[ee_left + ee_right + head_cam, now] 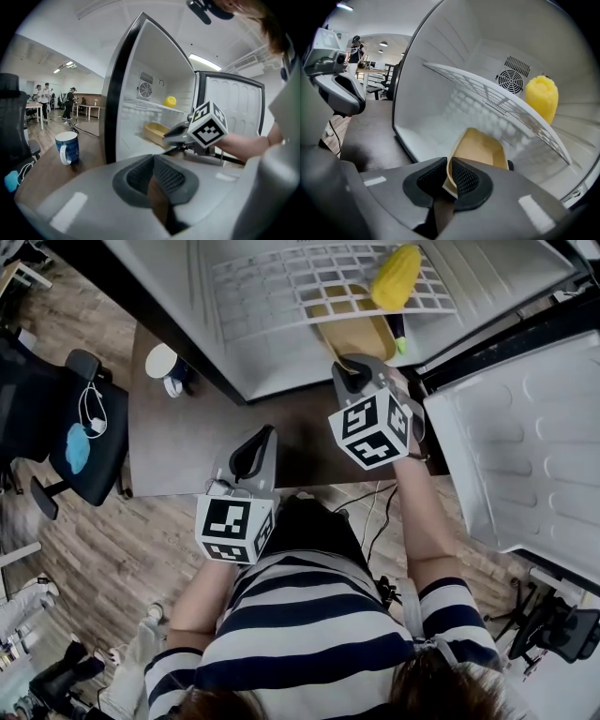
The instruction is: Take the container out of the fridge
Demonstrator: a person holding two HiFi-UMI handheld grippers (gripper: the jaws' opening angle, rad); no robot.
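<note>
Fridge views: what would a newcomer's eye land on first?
First, the right gripper, its jaws shut on the near rim of the tan container low in the open fridge. Next, the bright yellow corn-like item lying on the wire shelf above the container. The left gripper hangs outside the fridge, jaws together and empty, with a blue mug standing on the table nearby.

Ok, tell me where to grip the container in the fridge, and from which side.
The container by its near rim, from the open front: the shelf blocks the top, and the thin wall fits between jaws. The right gripper is shut on it.
</note>
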